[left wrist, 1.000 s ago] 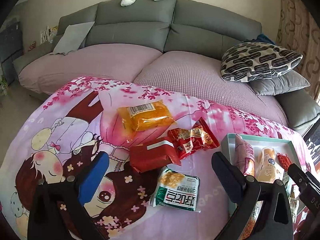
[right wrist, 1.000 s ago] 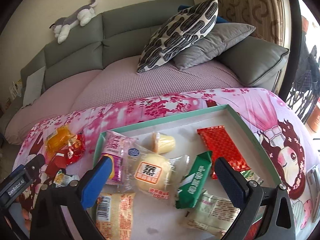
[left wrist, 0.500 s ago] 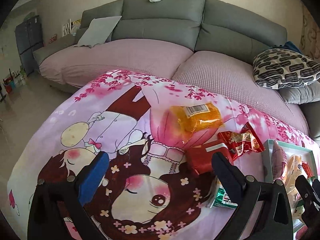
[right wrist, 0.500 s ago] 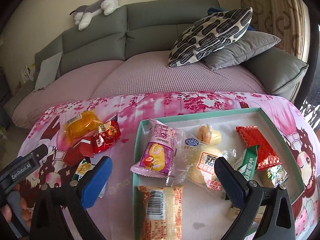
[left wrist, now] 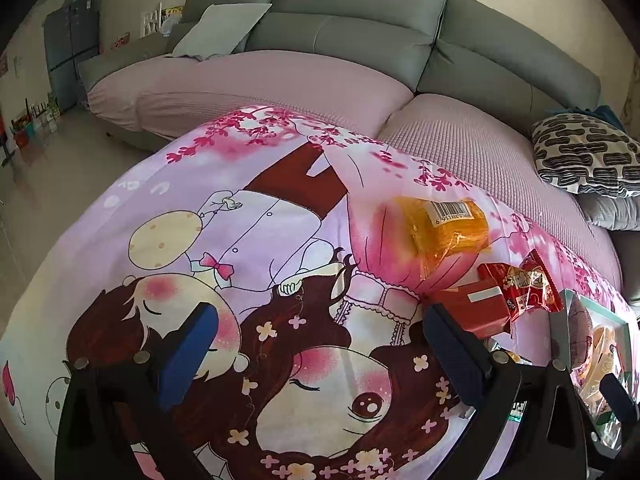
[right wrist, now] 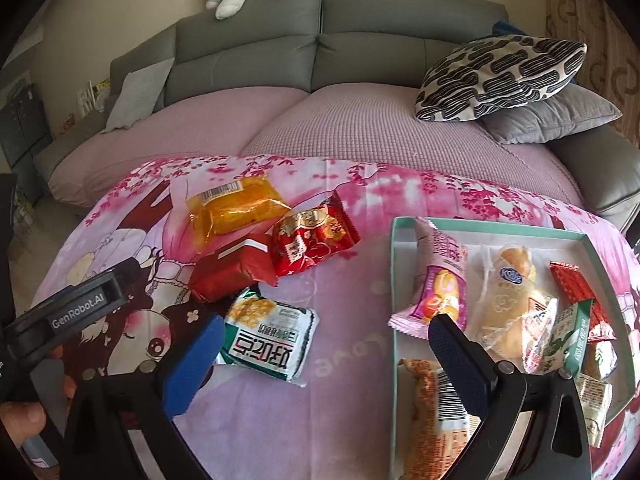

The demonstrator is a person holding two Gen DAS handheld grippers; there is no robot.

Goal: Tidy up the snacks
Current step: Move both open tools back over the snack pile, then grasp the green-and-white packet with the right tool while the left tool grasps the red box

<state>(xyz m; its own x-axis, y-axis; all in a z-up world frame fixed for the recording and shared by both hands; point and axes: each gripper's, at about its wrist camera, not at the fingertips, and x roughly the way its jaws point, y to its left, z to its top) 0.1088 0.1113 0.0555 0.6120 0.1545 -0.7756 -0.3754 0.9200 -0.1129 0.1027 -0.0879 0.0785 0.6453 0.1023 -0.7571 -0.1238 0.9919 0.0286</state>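
From the left wrist view, the left gripper [left wrist: 316,344] hangs with its jaws spread wide and nothing between them, over the cartoon-print cloth [left wrist: 248,240]. Beyond its right finger lie the orange packet [left wrist: 444,228], the red box-like pack [left wrist: 476,308] and the red foil bag [left wrist: 528,284] — all to the left of the teal-rimmed tray [left wrist: 568,304].

From the right wrist view, the right gripper [right wrist: 324,344] is also spread and empty, above the cloth just left of the tray [right wrist: 394,264]. The green-and-white packet [right wrist: 268,336] lies by its left finger, outside the tray. Inside the tray sit a pink packet [right wrist: 440,280], a clear-wrapped bun [right wrist: 508,300] and other snacks — some overlapping.
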